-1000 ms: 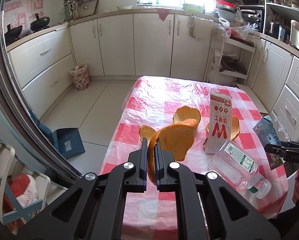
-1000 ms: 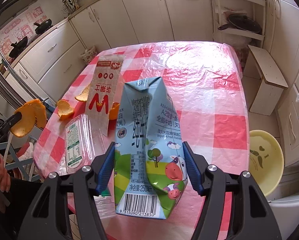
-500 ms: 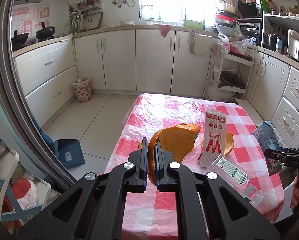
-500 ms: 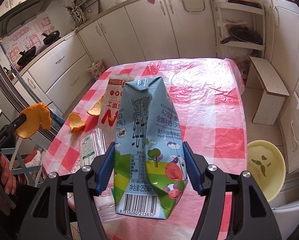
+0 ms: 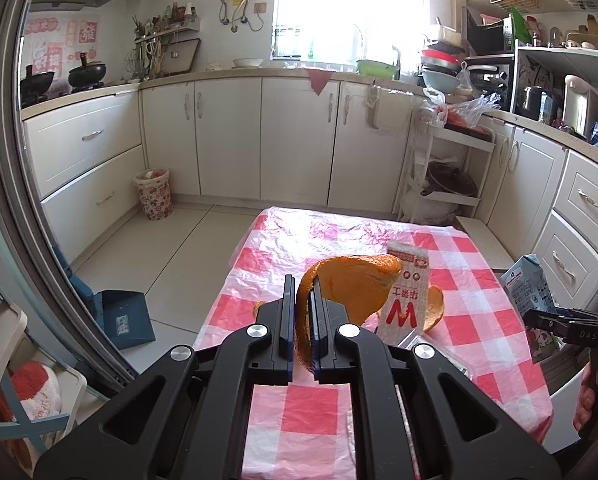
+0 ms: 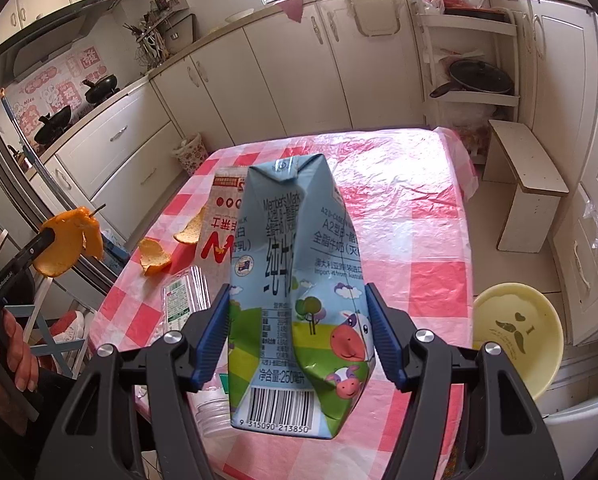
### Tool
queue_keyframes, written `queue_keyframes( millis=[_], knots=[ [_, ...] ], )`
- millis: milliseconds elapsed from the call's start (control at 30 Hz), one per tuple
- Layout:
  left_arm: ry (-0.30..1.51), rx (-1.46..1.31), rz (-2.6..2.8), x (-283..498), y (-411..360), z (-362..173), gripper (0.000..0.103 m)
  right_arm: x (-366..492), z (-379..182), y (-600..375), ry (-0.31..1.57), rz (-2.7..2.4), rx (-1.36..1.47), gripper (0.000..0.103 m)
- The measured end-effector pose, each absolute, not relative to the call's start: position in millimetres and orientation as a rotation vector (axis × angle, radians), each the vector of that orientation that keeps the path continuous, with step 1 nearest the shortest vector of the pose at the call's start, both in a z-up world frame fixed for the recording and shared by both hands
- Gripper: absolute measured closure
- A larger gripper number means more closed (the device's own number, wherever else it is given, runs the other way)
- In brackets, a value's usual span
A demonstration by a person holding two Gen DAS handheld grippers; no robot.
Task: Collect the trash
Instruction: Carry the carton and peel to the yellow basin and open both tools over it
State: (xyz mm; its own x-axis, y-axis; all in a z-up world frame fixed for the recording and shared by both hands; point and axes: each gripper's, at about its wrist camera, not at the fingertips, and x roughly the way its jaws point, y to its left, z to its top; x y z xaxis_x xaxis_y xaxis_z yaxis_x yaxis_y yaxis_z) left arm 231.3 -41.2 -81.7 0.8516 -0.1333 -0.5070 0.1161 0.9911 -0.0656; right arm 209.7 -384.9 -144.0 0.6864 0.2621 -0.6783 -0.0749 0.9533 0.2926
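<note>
The left gripper point(image 5: 302, 312) is clenched on a curled piece of orange peel point(image 5: 351, 286), pinching its thin edge so the rest arches free above the near end of the table with the pink-and-white checked plastic cloth point(image 6: 415, 208). The right gripper point(image 6: 297, 332) grasps a crumpled light-blue milk carton with a cartoon cow point(image 6: 299, 280) across its wide lower body, both blue pads pressed on its sides, holding it clear of that table. Likely both loads are raised for carrying to a bin, while 2 small orange peel scraps point(image 6: 155, 256), a white-and-red carton point(image 6: 223, 220) and a flattened clear plastic bottle point(image 6: 185, 292) lie on the table's left side.
</note>
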Motion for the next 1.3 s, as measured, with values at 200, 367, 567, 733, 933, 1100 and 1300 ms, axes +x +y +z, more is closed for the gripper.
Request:
queue_keyframes(
  millis=[200,367,567,733,933,1100,1300],
  knots=[
    [0.485,-0.035,-0.189,222,-62,-73,0.097,197,-141,-403,0.776,0.157,0.285,0.04],
    [0.467,-0.062,-0.25,214,-82,-61,0.097,184,-147,-434,0.788,0.086,0.322,0.04],
    [0.472,-0.061,-0.366,197,-135,-49,0.097,162,-162,-495,0.818,-0.045,0.424,0.04],
    [0.515,-0.047,-0.484,185,-201,-52,0.097,161,-203,-555,0.945,-0.159,0.602,0.04],
    [0.603,-0.023,-0.595,181,-284,-78,0.097,187,-257,-601,1.053,-0.215,0.76,0.04],
    [0.684,0.016,-0.639,187,-338,-105,0.097,202,-291,-640,1.124,-0.266,0.923,0.036],
    [0.807,0.021,-0.669,210,-392,-146,0.097,191,-230,-665,0.902,-0.262,0.908,0.03]
  ],
)
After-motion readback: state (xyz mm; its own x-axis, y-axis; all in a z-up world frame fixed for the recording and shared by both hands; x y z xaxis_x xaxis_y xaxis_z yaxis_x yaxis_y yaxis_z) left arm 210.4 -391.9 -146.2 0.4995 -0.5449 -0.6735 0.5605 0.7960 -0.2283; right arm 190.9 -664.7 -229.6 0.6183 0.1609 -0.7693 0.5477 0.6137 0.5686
